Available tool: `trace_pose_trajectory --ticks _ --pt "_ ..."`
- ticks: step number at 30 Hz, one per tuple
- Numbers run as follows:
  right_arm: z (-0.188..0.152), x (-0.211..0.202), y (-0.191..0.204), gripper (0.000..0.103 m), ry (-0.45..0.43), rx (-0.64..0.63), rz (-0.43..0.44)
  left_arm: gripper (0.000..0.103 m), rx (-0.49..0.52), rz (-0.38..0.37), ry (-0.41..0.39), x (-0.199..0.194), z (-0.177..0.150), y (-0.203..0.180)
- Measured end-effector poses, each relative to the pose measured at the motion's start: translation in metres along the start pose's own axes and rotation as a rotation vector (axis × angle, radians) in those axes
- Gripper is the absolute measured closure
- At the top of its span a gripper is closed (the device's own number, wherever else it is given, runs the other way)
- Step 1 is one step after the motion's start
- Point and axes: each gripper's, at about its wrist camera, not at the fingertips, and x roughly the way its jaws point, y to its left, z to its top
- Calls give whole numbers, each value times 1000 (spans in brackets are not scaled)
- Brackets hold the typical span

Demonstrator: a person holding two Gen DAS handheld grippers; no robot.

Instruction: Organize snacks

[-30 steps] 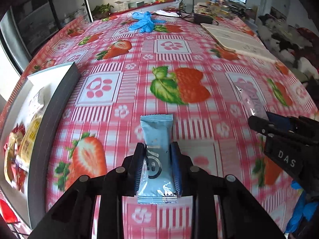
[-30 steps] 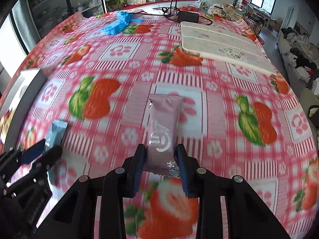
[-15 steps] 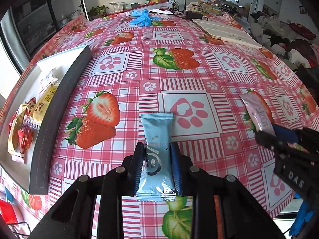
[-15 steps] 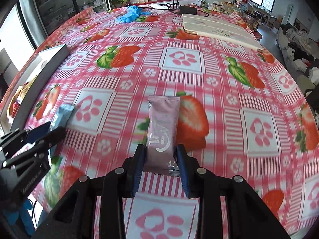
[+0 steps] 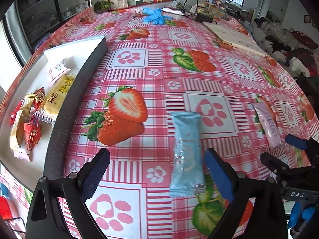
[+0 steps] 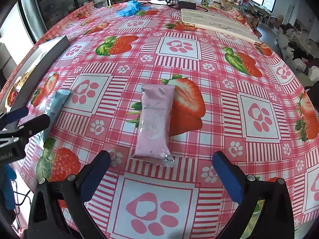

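Note:
A light blue snack packet (image 5: 186, 153) lies flat on the strawberry tablecloth, close to the right finger of my left gripper (image 5: 157, 173), which is open and empty. A pink snack packet (image 6: 154, 123) lies flat just ahead of my right gripper (image 6: 161, 173), also open and empty. The pink packet also shows in the left wrist view (image 5: 267, 123), the blue one in the right wrist view (image 6: 57, 103). A grey-walled box (image 5: 75, 91) at the left holds several wrapped snacks (image 5: 55, 93).
Blue gloves (image 5: 154, 16) lie at the far end of the table. A white board (image 6: 215, 21) lies at the far right. A black adapter with cable (image 6: 186, 4) sits beyond it. The table's near edge runs just under both grippers.
Both grippers have opened and let go of their packets, which now lie on the tablecloth near the front edge. Both grippers had moved back toward the near edge beforehand.

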Motion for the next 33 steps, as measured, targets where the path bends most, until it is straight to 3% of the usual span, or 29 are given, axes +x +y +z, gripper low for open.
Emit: trace_pose_trajectory --ticks 5,6,8,15,33 --pt "9 5 -3 0 -4 27 -18 5 40 4 20 14 6 -14" --pt "12 7 -3 0 -3 30 -20 0 71 24 9 18 6 -21" --pt "17 10 -2 0 -13 30 -23 0 99 12 -38 19 5 -27" --pt "19 13 -2 0 -95 5 -13 0 146 -48 -90 20 4 -23" --pt "8 9 -2 0 -190 0 -14 0 125 -30 -129 23 5 -27"
